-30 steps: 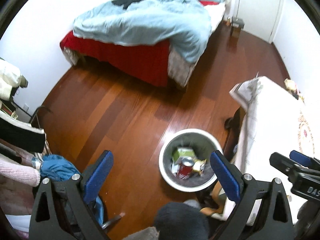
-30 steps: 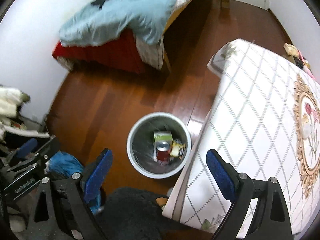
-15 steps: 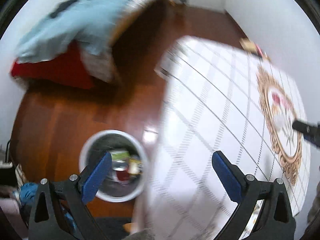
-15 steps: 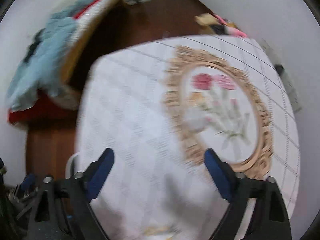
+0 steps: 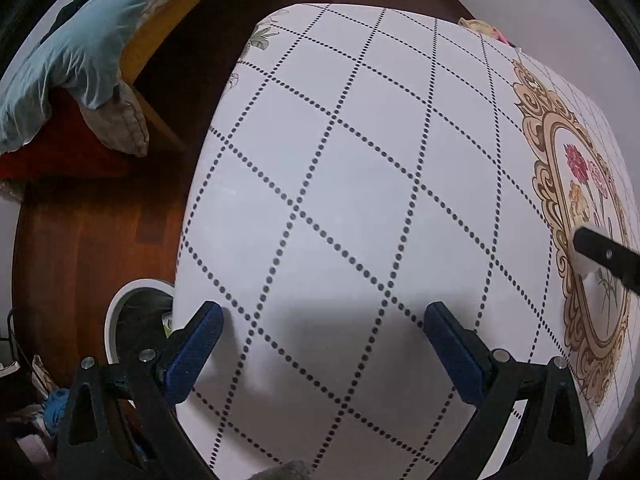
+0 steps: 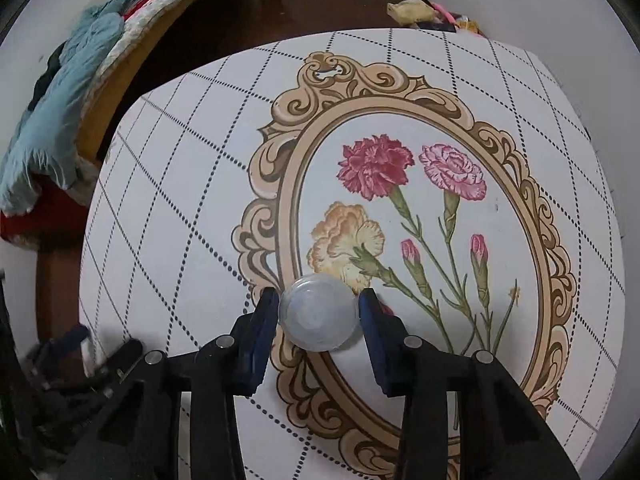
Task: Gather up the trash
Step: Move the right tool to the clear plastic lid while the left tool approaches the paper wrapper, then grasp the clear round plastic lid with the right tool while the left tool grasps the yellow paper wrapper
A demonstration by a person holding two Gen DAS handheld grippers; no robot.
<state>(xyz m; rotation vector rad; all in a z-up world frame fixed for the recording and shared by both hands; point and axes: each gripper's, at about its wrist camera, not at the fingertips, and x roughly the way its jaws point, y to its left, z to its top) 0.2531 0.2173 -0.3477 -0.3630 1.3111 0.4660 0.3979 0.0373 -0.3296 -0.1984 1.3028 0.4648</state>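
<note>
STEP: grasp cup | right gripper (image 6: 319, 306): pads flank translucent plastic cup (image 6: 319, 311) on table (image 6: 168, 200), near centre; contact unclear | left gripper (image 5: 322, 336): spread wide, empty | ADVICE: squeeze gently, lift vertically, carry left to bin (image 5: 120, 312).

The left gripper (image 5: 322, 330) hovers with its blue-padded fingers (image 5: 196, 350) spread wide, nothing between them. The right gripper (image 6: 319, 312) has its fingers (image 6: 264, 324) drawn in, each pad touching a side of a clear round container (image 6: 319, 312); its dark body shows at the left view's right edge.
</note>
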